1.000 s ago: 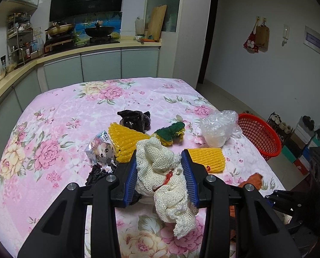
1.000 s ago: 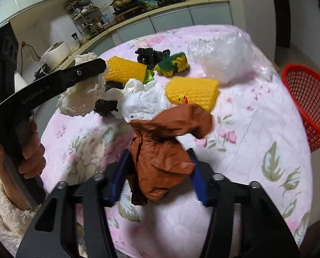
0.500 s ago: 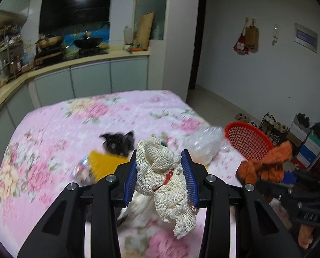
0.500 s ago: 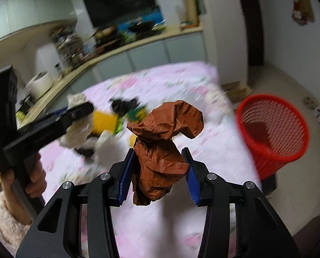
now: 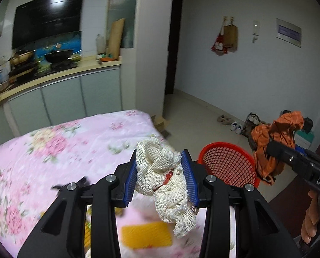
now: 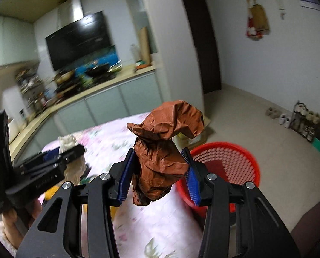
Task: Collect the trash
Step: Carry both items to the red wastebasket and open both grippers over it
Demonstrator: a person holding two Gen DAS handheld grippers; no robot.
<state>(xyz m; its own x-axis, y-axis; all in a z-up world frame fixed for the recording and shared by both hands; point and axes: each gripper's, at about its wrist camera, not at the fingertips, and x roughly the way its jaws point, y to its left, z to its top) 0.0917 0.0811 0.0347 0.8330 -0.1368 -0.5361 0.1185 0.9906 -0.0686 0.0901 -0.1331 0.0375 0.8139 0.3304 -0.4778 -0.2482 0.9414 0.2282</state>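
Both claws tilt downward, left claw [image 5: 161,173] grasping white mesh [image 5: 164,178], right claw [image 6: 160,169] grasping brown paper [image 6: 162,150].

Cream open-weave mesh net [image 5: 166,180], crinkled matt brown paper [image 6: 160,150], red plastic lattice basket [image 5: 228,165].

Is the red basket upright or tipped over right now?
Upright. The red basket stands on the floor beside the table, its round open mouth facing up.
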